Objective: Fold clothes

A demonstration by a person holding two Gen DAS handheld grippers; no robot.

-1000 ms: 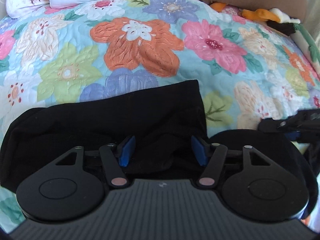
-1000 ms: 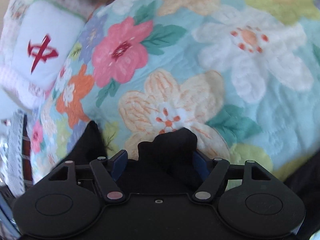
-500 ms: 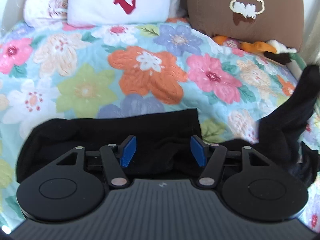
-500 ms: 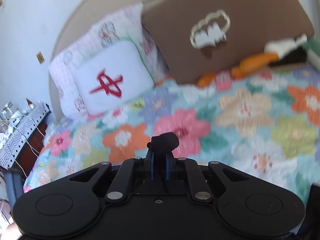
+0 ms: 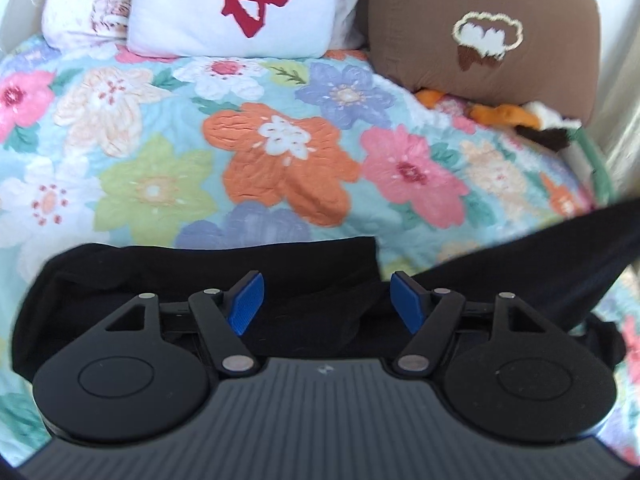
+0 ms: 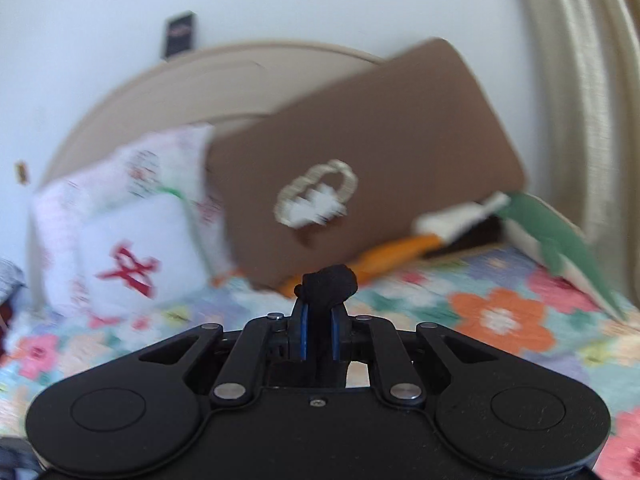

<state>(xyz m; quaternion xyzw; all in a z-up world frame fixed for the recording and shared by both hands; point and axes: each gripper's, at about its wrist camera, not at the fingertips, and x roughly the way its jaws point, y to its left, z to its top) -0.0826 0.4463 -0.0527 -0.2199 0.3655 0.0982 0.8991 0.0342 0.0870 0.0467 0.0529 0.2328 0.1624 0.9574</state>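
Note:
A black garment (image 5: 224,268) lies flat on the floral bedspread (image 5: 160,168), just under and ahead of my left gripper (image 5: 326,300). The left gripper is open, blue pads apart, hovering over the cloth with nothing in it. A stretch of the same black cloth (image 5: 560,256) rises taut to the right edge. My right gripper (image 6: 318,332) is shut on a bunched end of the black garment (image 6: 330,284) and holds it well above the bed, pointing at the pillows.
A white pillow with a red mark (image 5: 232,4) and a brown pillow (image 5: 480,36) stand at the bed's head. A plush toy (image 5: 532,120) lies at the right. A curtain (image 6: 580,80) hangs at the right of the headboard (image 6: 200,80).
My right gripper shut on the black cloth's end and lifted it high off the bed, tilting up towards the headboard. The cloth now stretches up at the right. My left gripper stayed open, tilting up slightly.

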